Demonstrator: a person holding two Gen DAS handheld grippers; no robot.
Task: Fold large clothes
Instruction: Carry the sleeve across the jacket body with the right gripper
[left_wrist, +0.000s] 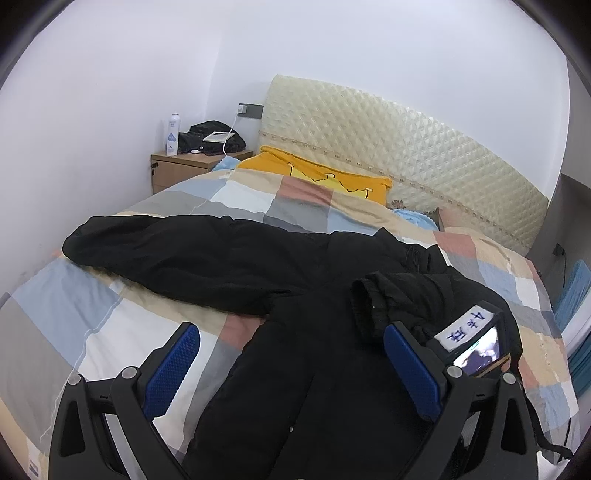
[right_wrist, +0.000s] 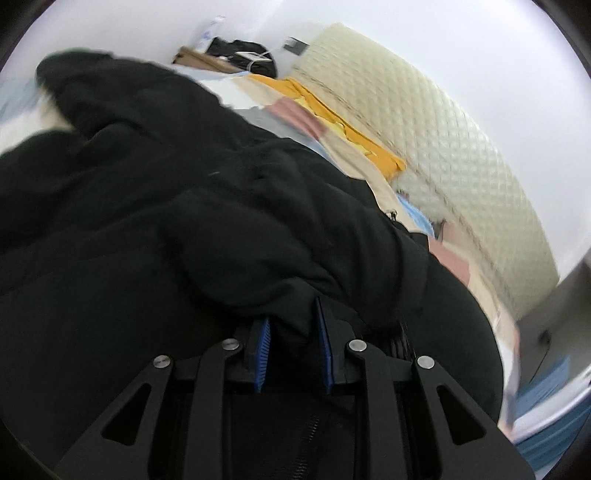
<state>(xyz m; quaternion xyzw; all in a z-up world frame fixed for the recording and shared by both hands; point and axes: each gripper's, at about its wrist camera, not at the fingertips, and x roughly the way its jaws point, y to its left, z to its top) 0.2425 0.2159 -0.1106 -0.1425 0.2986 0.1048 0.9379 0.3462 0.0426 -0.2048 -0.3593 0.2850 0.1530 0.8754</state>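
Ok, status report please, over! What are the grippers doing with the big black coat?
Left hand-held gripper open above black coat. Right hand-held gripper shut on coat sleeve. Nothing blocking.

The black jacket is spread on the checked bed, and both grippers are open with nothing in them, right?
Not quite. The left gripper is open over the black jacket, but the right wrist view shows the right gripper shut on jacket fabric.
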